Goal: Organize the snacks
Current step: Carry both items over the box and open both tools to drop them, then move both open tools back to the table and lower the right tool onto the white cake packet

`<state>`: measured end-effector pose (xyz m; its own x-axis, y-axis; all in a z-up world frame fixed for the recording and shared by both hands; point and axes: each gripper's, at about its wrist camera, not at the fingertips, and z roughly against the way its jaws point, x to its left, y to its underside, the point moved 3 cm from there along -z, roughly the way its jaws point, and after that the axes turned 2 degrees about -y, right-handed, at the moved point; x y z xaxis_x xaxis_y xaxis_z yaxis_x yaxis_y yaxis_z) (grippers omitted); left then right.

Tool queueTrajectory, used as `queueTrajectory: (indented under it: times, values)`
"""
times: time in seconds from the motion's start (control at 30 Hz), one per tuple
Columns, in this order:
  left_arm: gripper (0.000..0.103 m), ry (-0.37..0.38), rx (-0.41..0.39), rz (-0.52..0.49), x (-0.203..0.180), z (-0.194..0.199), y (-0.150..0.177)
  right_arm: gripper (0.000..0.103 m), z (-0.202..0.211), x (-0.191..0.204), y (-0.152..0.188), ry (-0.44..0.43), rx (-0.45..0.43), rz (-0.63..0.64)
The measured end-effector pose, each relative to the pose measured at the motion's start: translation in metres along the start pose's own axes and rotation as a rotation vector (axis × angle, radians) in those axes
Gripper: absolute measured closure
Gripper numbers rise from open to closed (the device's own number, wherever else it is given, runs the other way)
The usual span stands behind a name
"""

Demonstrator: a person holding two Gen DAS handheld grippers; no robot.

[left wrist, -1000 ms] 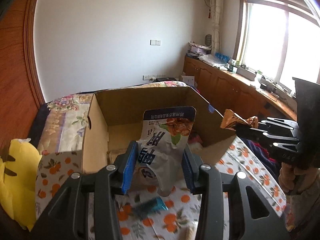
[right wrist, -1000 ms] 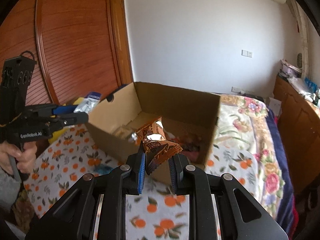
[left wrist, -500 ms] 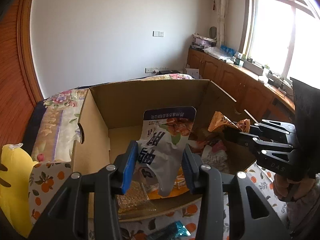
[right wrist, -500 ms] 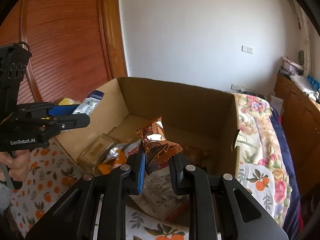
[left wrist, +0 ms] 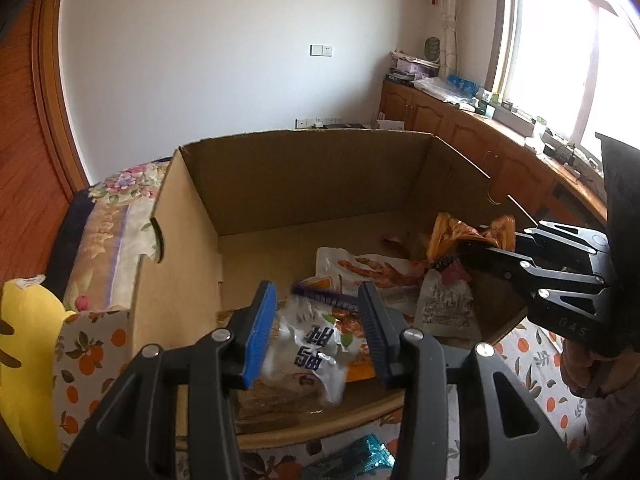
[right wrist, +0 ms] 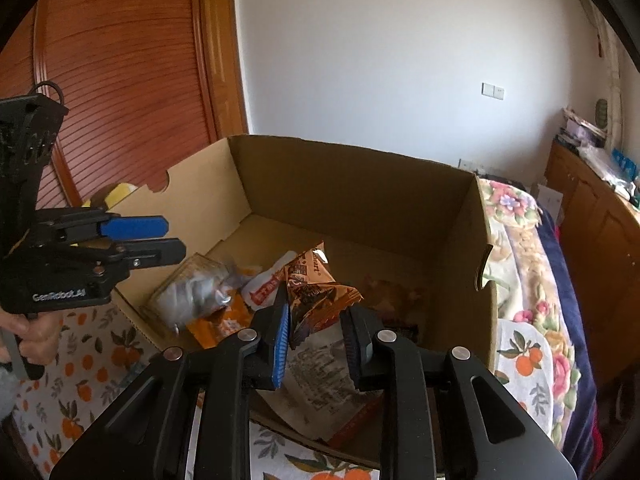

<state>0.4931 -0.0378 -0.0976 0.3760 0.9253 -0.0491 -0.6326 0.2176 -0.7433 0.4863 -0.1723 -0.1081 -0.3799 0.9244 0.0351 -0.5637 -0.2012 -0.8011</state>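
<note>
Bedroom setup with an orange-print sheet on the bed, and a big open cardboard box is sitting on it, already collecting snack packs so they end up in one spot. Both grippers are hanging over the box — the left gripper is spreading apart and its silvery white packet, blurred, looks to be dropping free. The right gripper is opening too, with the orange-brown wrapper between its pads, probably mid-release.
</note>
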Motion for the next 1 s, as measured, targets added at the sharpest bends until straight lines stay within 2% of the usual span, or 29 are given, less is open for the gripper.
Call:
queueTrajectory:
  times: [0.2,0.5,0.77,1.0]
  values:
    - [0.059,-0.012,-0.030,-0.007,-0.002,0.022,0.002,0.064,0.007,0.002,0.001,0.008,0.003,0.000]
    - [0.059,-0.032,-0.059,-0.052,-0.018,0.070,0.017,0.064,0.055,0.023,0.001,0.010,-0.029,0.006]
    - [0.059,-0.058,-0.073,-0.049,-0.026,0.115,0.037,0.064,0.097,0.058,0.024,0.009,-0.015,0.013]
    - [0.058,-0.059,-0.090,-0.047,-0.031,0.149,0.059,0.063,0.113,0.080,0.052,0.001,0.016,-0.017]
